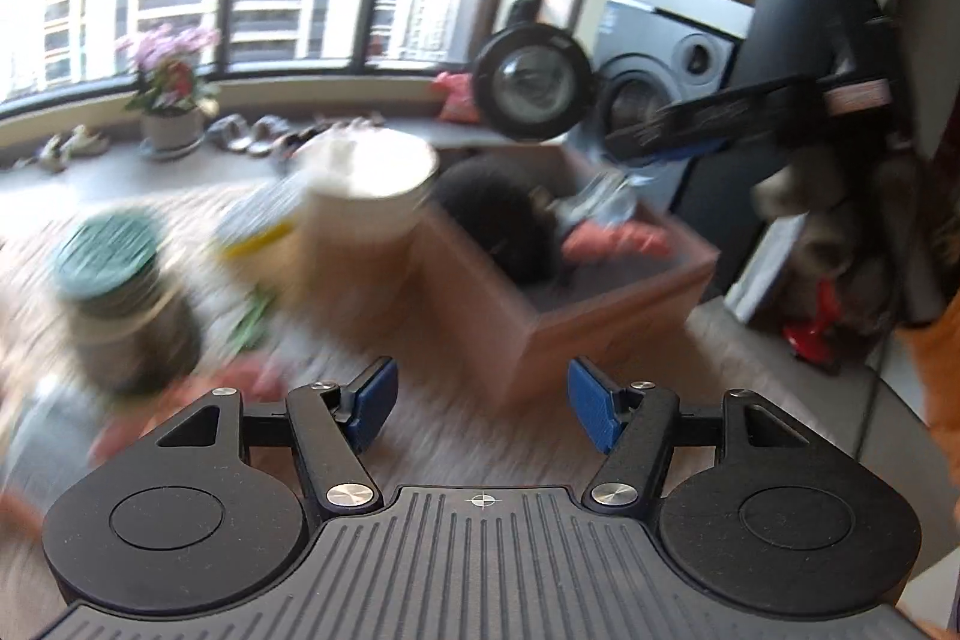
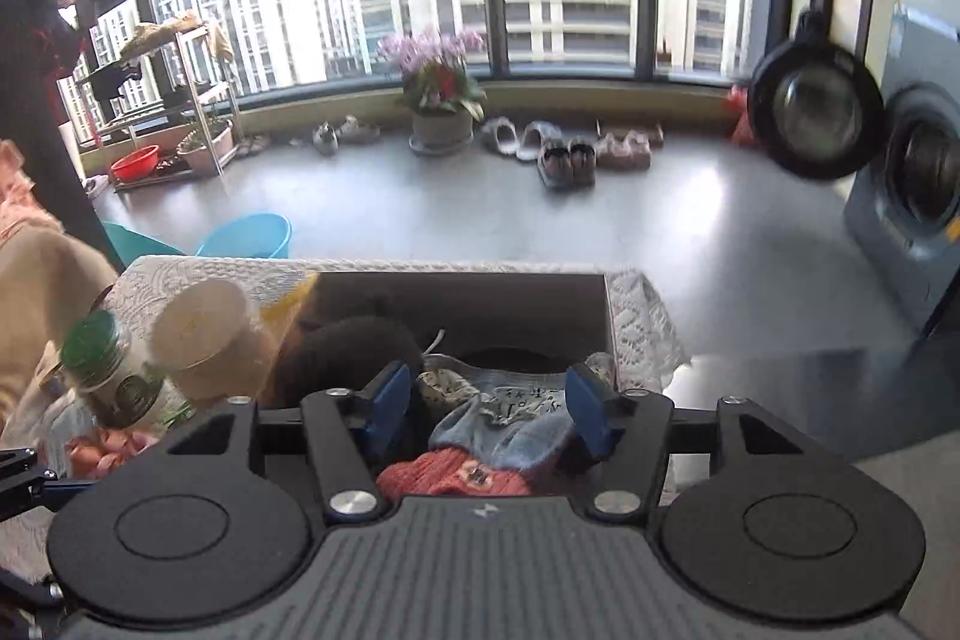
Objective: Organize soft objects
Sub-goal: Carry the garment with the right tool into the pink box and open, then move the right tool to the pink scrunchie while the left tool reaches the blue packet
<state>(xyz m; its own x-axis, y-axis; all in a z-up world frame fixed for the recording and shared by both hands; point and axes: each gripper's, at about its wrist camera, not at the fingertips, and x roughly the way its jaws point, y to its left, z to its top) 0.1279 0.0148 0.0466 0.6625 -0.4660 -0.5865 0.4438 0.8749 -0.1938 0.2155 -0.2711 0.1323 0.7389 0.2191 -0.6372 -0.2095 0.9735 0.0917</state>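
A brown box [image 1: 576, 316] stands on the lace-covered table and holds soft things: a black furry item [image 1: 504, 220], a blue-grey cloth [image 1: 600, 202] and a red knitted piece [image 1: 618, 241]. My left gripper [image 1: 483, 400] is open and empty over the table, short of the box's near corner. My right gripper [image 2: 489, 400] is open just above the box [image 2: 468, 298], its fingertips on either side of the blue cloth [image 2: 510, 424], with the red knit [image 2: 450, 472] below and the black item [image 2: 342, 352] to the left. The right gripper's arm [image 1: 720, 118] shows above the box.
A green-lidded jar [image 1: 120, 304], a white cup [image 1: 366, 202] and a yellow-edged packet [image 1: 258, 226] stand left of the box. Pink items [image 2: 108, 451] lie near the jar. Beyond are a flowerpot [image 2: 441, 100], shoes, blue basins [image 2: 246, 235] and a washing machine [image 2: 912, 196].
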